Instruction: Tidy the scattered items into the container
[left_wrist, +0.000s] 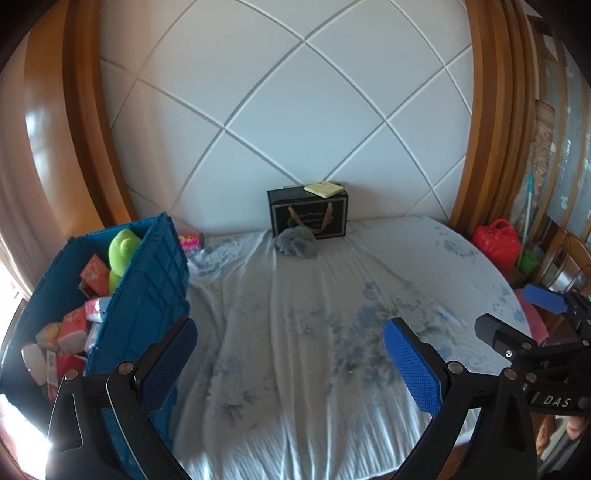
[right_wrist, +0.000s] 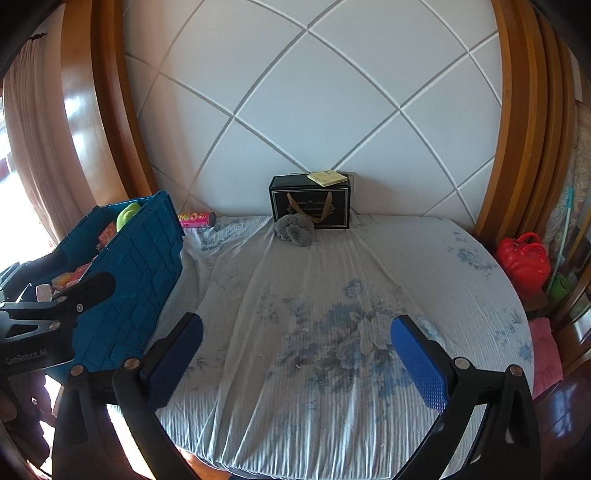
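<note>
- Left wrist view: my left gripper (left_wrist: 290, 363) hangs over the bed (left_wrist: 332, 314) with its blue pads spread wide and nothing between them.
- The blue crate (left_wrist: 147, 291) sits at the bed's left edge, just beside my left finger; in it lie a green plush toy (left_wrist: 123, 254), pink and red packets (left_wrist: 74, 332) and other small things.
- Beyond the crate, at the head of the bed, a pink can (left_wrist: 192, 242) lies on its side.
- A black gift box (left_wrist: 308, 214) stands against the headboard, well away from the crate, with a yellow notepad (left_wrist: 324, 188) on top and a grey fluffy item (left_wrist: 295, 243) touching its front.
- My right gripper (left_wrist: 517, 317) shows at the far right, away from the crate.
- Right wrist view: my right gripper (right_wrist: 297, 362) is also spread open and empty over the floral sheet.
- The crate (right_wrist: 136, 273) is to its left, my left gripper (right_wrist: 74, 295) just in front of it.
- The can (right_wrist: 195, 219), gift box (right_wrist: 310, 206) and grey item (right_wrist: 293, 229) lie beyond the crate, near the headboard.
- A red bag (right_wrist: 522, 262) sits off the bed's far side, opposite the crate.
</note>
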